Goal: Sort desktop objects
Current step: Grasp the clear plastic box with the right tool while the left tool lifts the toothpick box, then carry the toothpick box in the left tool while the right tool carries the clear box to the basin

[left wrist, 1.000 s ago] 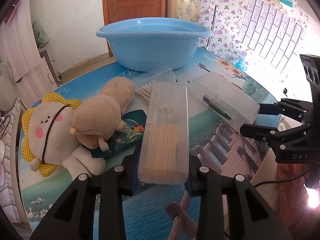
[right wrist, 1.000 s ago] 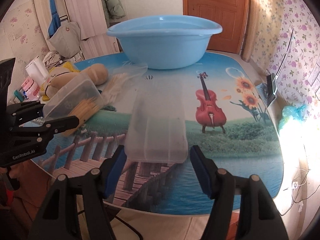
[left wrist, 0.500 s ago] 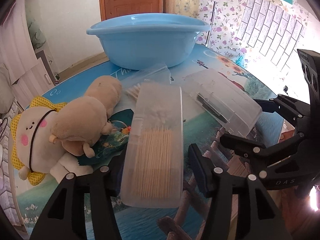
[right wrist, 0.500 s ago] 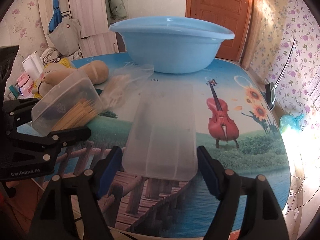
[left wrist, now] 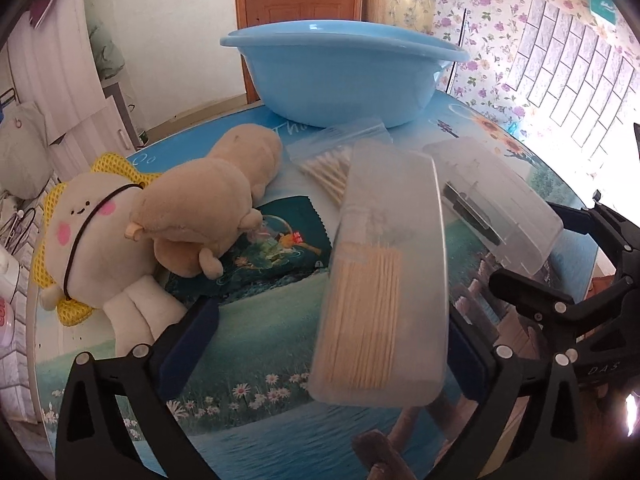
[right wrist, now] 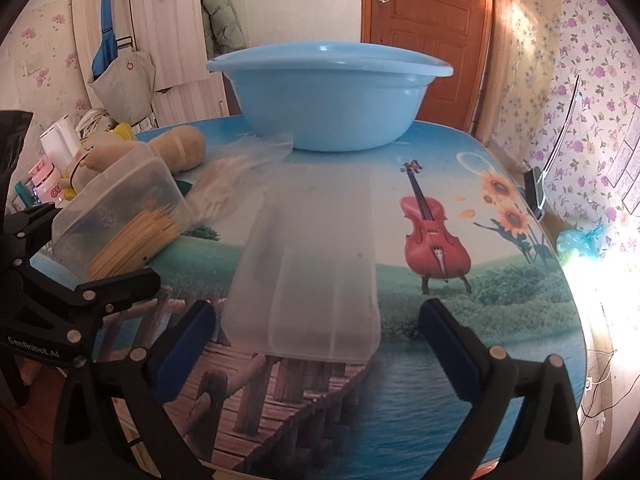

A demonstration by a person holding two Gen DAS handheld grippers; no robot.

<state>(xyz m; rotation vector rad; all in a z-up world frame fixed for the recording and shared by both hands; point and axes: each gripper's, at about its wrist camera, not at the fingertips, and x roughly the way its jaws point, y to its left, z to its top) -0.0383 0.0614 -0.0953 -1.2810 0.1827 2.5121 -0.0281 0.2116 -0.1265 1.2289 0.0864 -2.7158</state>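
Both grippers have just been opening since the earlier frames, and each clear plastic piece now sits loose between spread jaws instead of pinched.

From the left wrist we see the left gripper (left wrist: 332, 344) spread wide. Between its blue pads lies the toothpick box (left wrist: 384, 280), a long, clear, rounded-corner plastic tray packed at its near end with pale wooden sticks. The left pad stands well clear of it; the right pad is hidden behind the box's edge, so we cannot tell if it touches. The box rests on the table (left wrist: 260, 308), whose top carries a printed meadow and lake scene. Just right of it lies the clear lid (left wrist: 500, 204), frosted and oblong. Behind the box sits a bag of cotton swabs (left wrist: 336, 156), and farther back a blue basin (left wrist: 340, 76). To the left lie a tan plush toy (left wrist: 200, 208), a white plush with yellow trim (left wrist: 92, 240) and a dark green packet (left wrist: 272, 256).

From the right wrist we see the right gripper (right wrist: 320, 344) equally wide, gripping nothing. The lid (right wrist: 312, 276) lies flat on the table between the pads, apart from both, its long axis pointing toward the basin (right wrist: 332, 92). At left, the toothpick box (right wrist: 124, 224) shows tilted, beside the black frame of the left gripper (right wrist: 60, 304).
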